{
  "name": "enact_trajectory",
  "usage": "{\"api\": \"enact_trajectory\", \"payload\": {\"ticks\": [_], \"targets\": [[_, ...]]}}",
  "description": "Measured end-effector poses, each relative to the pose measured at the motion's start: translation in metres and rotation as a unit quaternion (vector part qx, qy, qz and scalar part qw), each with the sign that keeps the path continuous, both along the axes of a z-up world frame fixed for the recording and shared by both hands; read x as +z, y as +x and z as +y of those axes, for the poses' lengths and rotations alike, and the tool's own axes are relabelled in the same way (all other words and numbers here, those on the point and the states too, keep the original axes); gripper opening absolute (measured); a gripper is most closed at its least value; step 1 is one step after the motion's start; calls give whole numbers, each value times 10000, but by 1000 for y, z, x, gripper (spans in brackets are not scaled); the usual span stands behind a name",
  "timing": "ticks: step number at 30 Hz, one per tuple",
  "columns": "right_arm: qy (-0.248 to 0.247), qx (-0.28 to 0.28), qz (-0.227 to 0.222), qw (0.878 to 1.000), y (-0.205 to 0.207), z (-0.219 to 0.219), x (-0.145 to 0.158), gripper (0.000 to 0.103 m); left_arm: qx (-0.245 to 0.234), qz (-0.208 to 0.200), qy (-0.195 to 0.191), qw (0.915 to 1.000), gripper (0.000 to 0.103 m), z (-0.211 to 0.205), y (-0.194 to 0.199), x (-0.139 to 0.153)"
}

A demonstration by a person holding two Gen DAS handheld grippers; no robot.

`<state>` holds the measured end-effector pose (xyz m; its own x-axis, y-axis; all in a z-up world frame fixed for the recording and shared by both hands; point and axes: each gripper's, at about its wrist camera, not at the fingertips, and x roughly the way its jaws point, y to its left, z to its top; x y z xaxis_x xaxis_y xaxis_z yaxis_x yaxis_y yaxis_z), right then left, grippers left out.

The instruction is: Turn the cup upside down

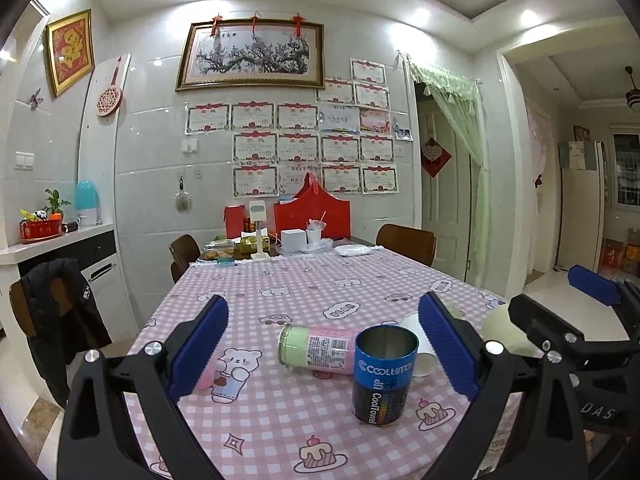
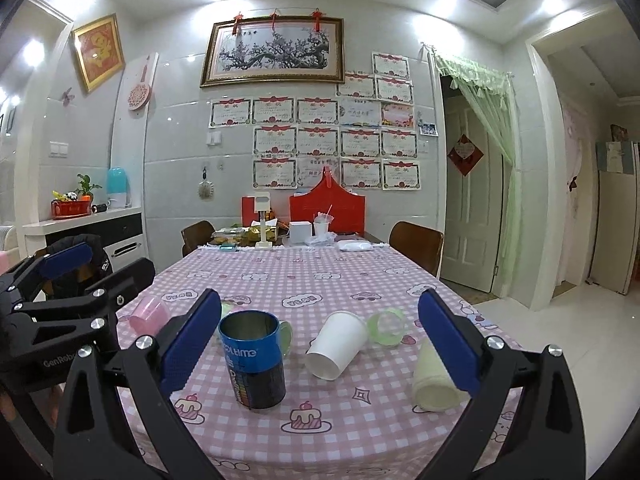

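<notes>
Upright blue tin (image 1: 383,376) between wide-open left hand-held gripper (image 1: 324,348) fingers.

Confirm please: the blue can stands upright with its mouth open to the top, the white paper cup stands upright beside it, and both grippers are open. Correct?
Not quite. The white paper cup lies on its side, as the right wrist view shows. The blue can does stand upright, mouth up, and the left gripper and right gripper are open.
</notes>
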<state>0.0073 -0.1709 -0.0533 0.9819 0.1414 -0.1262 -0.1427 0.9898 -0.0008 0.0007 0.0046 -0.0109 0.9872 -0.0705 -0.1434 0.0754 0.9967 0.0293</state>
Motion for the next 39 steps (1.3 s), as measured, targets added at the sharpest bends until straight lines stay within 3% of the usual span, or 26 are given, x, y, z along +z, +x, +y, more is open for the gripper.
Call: {"api": "enact_trajectory", "payload": {"ticks": [39], "targets": [[-8,-10,21,10000,0,6,-1,95,182,-171,124,9996,94,-2,-3,-2]]}}
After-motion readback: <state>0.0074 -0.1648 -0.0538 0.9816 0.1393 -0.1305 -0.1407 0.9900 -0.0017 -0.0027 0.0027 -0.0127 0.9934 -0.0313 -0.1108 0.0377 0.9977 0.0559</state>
